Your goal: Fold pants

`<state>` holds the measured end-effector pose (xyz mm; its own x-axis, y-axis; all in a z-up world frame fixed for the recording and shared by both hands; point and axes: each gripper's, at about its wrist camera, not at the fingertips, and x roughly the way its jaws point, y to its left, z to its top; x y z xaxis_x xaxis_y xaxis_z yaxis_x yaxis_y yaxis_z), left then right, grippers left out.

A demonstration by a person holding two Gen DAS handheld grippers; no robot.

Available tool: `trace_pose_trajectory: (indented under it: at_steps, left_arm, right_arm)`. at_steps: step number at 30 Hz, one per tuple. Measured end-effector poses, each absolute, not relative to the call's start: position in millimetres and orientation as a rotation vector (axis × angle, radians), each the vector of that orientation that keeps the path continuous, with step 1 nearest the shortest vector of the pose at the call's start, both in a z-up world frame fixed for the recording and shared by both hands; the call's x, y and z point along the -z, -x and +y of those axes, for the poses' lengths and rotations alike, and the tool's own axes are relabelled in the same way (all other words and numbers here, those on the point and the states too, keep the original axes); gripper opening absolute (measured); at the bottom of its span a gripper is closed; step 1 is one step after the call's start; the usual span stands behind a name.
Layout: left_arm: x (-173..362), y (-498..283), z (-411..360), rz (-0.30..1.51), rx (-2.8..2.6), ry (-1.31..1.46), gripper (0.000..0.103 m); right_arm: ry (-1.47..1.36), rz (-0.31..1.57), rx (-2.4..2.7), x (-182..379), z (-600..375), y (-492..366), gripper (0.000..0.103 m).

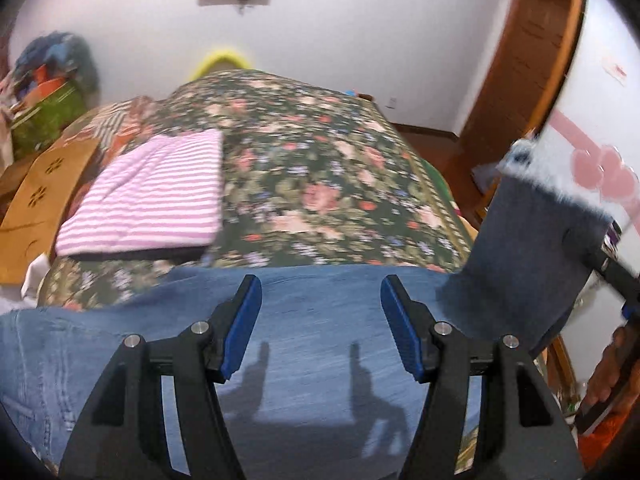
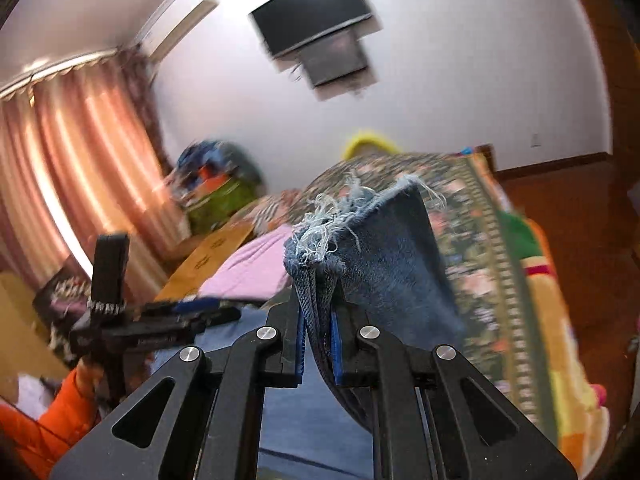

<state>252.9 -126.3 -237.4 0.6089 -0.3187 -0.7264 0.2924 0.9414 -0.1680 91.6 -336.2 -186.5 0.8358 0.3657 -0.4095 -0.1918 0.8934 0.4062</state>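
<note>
Blue jeans (image 1: 312, 320) lie across the near edge of a bed with a floral cover (image 1: 320, 168). My left gripper (image 1: 320, 328) is open and empty, hovering just above the denim, its shadow on the cloth. My right gripper (image 2: 318, 340) is shut on the frayed leg hems of the jeans (image 2: 384, 256) and holds them lifted off the bed. In the left wrist view the lifted leg end (image 1: 536, 248) hangs at the right, with the right gripper (image 1: 616, 268) partly visible behind it. The left gripper (image 2: 160, 320) shows at the left of the right wrist view.
A folded pink-striped garment (image 1: 156, 196) lies on the bed's left half. A brown cardboard piece (image 1: 40, 200) and a pile of bags (image 1: 44, 92) sit to the left. A wooden door frame (image 1: 520, 72) and floor lie to the right. A TV (image 2: 316, 12) hangs on the wall.
</note>
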Motion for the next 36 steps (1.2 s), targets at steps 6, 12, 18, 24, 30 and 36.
trace_pose_trajectory:
  at_steps: [6,12,18,24,30,36]
  left_arm:
    - [247.2,-249.2,-89.8,0.864,0.309,0.069,0.062]
    - [253.9,-243.6,-87.3,0.884,0.298,0.058,0.062]
    - [255.7,-244.7,-108.2,0.905,0.347,0.062,0.062]
    - [261.6,-243.9,-142.4,0.921,0.404,-0.006,0.062]
    - [283.0,-243.2,-166.1,0.979,0.436,-0.037,0.062]
    - [313.3,-230.0,-174.8,1.044,0.437,-0.095,0.063]
  right_arm:
    - [-0.33,0.635,-0.417,222.8,-284.4,-118.3,0.009]
    - [-0.281,0.781,-0.477,267.2,-249.7,-132.0,0.01]
    - [-0.231,0.843,-0.484,275.9,-237.8,-134.8,0.019]
    - [-0.246,0.845,-0.518,259.5,-246.1,-120.7,0.043]
    - [-0.195,0.772,-0.332,248.2,-284.8,-103.3,0.046]
    - [-0.266,0.881,-0.2,290.2,-319.9,-113.8,0.046]
